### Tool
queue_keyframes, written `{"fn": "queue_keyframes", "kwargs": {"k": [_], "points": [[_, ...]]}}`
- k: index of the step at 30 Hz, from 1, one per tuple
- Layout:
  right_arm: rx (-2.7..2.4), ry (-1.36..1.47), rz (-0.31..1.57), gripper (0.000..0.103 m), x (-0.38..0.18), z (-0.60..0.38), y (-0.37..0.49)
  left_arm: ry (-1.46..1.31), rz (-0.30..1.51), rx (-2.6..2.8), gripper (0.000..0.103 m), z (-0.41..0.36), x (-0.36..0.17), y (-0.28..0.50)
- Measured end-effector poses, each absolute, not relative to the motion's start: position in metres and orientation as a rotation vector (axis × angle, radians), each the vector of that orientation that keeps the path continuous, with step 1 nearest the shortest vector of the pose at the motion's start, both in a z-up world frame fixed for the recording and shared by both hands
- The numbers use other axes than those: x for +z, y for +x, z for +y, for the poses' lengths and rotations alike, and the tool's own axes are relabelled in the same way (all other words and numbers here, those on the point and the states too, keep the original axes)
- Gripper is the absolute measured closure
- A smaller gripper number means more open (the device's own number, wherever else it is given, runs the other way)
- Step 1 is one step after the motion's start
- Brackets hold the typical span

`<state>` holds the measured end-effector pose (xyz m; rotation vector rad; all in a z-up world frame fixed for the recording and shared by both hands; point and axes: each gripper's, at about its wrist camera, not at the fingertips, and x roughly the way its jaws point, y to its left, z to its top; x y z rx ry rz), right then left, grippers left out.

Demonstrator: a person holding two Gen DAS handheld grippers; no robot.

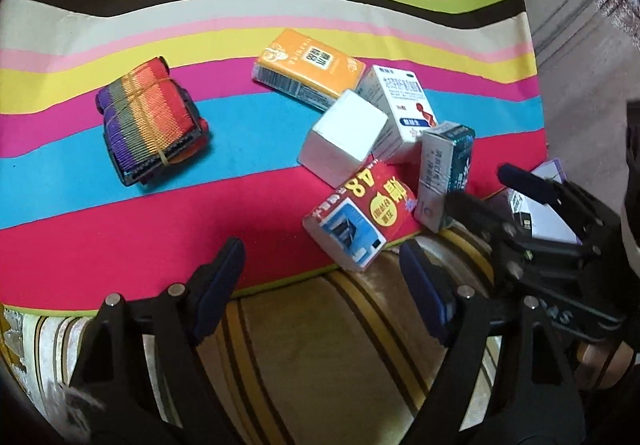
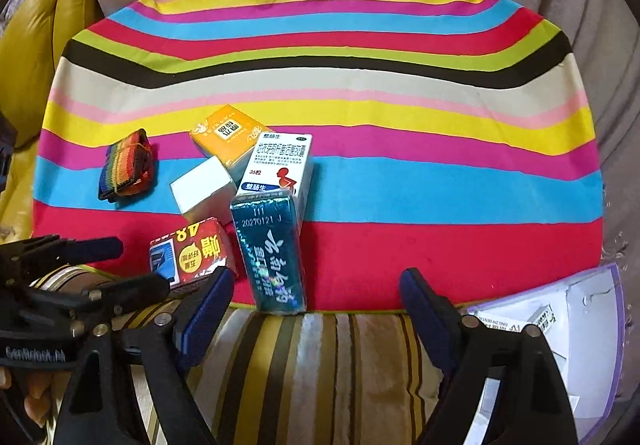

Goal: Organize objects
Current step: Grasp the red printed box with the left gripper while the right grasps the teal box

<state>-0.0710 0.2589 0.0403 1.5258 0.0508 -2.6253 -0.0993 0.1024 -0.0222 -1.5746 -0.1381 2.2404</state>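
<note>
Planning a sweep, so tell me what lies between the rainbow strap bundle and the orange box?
Only bare striped cloth between rainbow strap bundle and orange box, seen in the left wrist view.

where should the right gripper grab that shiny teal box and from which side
Grip the teal box across its two long narrow sides, near its lower end at the cloth's front edge. It lies lengthwise, pointing away from the right gripper, whose open jaws already straddle that end. Come straight forward and slightly down; the far end leans on the white medicine box.
</note>
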Motion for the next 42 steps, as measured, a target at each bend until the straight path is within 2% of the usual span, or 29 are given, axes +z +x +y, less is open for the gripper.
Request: {"fn": "queue_keyframes", "kwargs": {"k": [8, 10, 12, 20, 23, 25, 26, 32, 42], "points": [[-2.601, 1.562, 0.064, 0.044, 0.031, 0.255, -0.083, -1.546, -0.081, 2.225, 0.022, 0.110, -0.019, -0.097], [-2.592, 1.573, 0.053, 0.051, 0.028, 0.256, -0.085, -1.542, -0.049, 2.217, 0.022, 0.115, -0.018, -0.098], [-2.583, 1.590, 0.036, 0.068, 0.025, 0.258, -0.086, -1.536, -0.016, 2.205, 0.022, 0.120, -0.017, -0.096], [-2.624, 1.584, -0.080, 0.069, 0.022, 0.274, -0.084, -1.528, 0.117, 2.226, 0.023, 0.133, -0.016, -0.100], [-2.642, 1.577, -0.113, 0.069, 0.024, 0.280, -0.082, -1.556, 0.157, 2.207, 0.037, 0.138, -0.022, -0.102], [-2.652, 1.573, -0.136, 0.069, 0.024, 0.284, -0.081, -1.561, 0.167, 2.199, 0.052, 0.140, -0.024, -0.103], [-2.659, 1.569, -0.148, 0.069, 0.025, 0.285, -0.080, -1.556, 0.170, 2.196, 0.053, 0.140, -0.023, -0.103], [-2.690, 1.540, -0.163, 0.069, 0.031, 0.289, -0.074, -1.451, 0.204, 2.198, 0.056, 0.141, -0.006, -0.089], [-2.732, 1.514, -0.204, 0.069, 0.040, 0.304, -0.051, -1.412, 0.137, 2.216, 0.056, 0.145, 0.010, -0.068]]}}
